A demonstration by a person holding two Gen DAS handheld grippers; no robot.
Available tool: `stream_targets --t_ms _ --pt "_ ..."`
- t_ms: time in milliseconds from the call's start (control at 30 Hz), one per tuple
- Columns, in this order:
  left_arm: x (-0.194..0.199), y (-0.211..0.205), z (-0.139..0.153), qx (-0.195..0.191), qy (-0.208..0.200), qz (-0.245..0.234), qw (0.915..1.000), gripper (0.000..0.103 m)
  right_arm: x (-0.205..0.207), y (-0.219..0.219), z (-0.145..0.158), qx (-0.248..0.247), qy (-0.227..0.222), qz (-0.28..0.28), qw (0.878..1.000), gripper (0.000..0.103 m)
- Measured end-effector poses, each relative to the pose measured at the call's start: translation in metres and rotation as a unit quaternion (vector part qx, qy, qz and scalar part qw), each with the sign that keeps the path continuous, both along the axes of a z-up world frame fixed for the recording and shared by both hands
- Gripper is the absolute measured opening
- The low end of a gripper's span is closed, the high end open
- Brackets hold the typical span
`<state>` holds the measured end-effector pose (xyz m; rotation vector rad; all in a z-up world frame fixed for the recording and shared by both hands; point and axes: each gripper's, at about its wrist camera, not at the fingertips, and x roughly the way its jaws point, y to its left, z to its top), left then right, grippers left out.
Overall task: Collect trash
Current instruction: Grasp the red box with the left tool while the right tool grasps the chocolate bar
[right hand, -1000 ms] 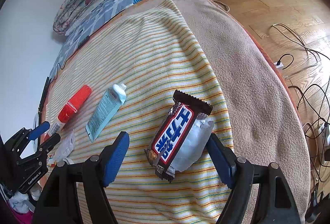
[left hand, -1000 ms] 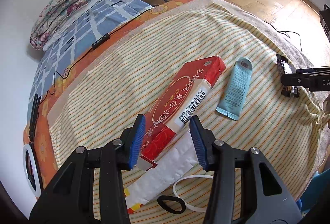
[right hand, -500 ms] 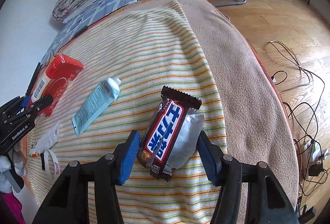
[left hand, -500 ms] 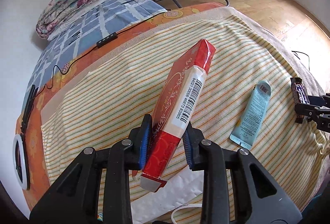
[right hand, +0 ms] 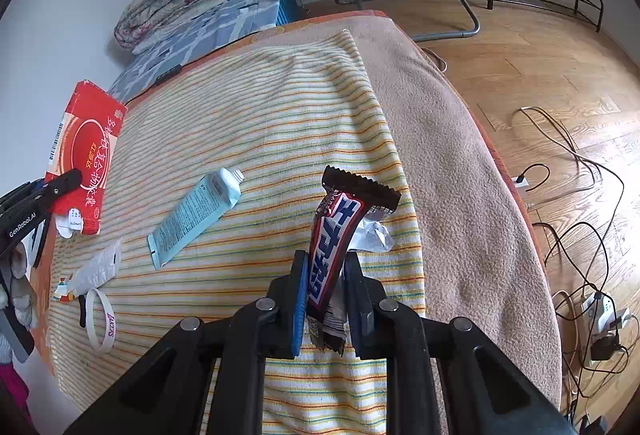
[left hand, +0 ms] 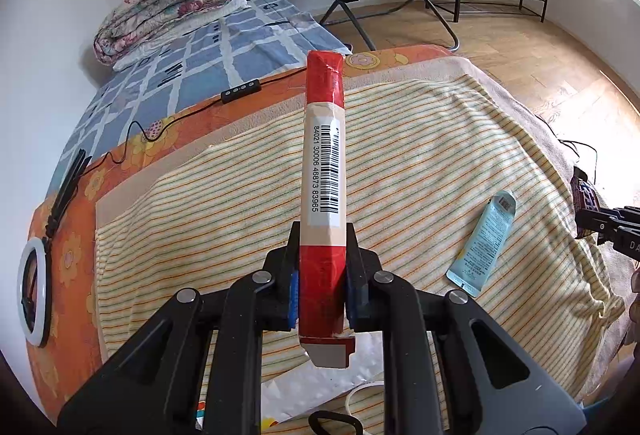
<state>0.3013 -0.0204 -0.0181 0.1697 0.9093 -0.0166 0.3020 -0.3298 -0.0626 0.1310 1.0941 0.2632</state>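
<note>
My left gripper (left hand: 322, 275) holds a long red carton (left hand: 324, 155) edge-up above the striped blanket (left hand: 420, 155); its jaws are still closing, and the blue pads press on the carton's lower end. In the right wrist view that carton (right hand: 86, 143) hangs at the far left. My right gripper (right hand: 326, 287) is shut on a dark blue candy bar wrapper (right hand: 340, 219), which stands tilted up from the blanket with its torn foil showing. A pale blue tube (right hand: 196, 211) lies flat between the two grippers.
A white pouch (right hand: 96, 271) and a white wristband (right hand: 100, 319) lie near the blanket's front left corner. A ring light (left hand: 34, 295) and its cable rest on the orange sheet. Folded quilts, a black cot and floor cables (right hand: 568, 171) surround the bed.
The left jaws closed on the red carton and lifted it, rolling it from flat to edge-up. The right jaws closed on the candy wrapper and tipped it up off the blanket.
</note>
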Motion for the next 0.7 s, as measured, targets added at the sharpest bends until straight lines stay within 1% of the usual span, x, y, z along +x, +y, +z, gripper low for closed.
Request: stream_targets --t_ms 167,300,567,700 --pt "-0.019 -0.002 0.018 -0.013 -0.014 -0.007 0.9998 0.015 -0.007 -0.011 0.022 0.017 -0.03 -0.01 0.999 0.015" --pt "-0.043 -0.003 0.031 -0.029 -0.018 -0.014 0.9993 0.015 -0.018 -0.013 0.045 0.027 -0.053 -0.002 0.998 0.015" --pt "-0.107 -0.012 0.051 -0.055 -0.017 -0.031 0.9979 0.015 -0.063 0.01 0.081 0.02 -0.092 0.051 0.994 0.015" --pt "-0.147 -0.015 0.059 -0.065 -0.017 -0.037 0.9971 0.015 -0.096 0.023 0.093 0.019 -0.105 0.086 0.991 0.015"
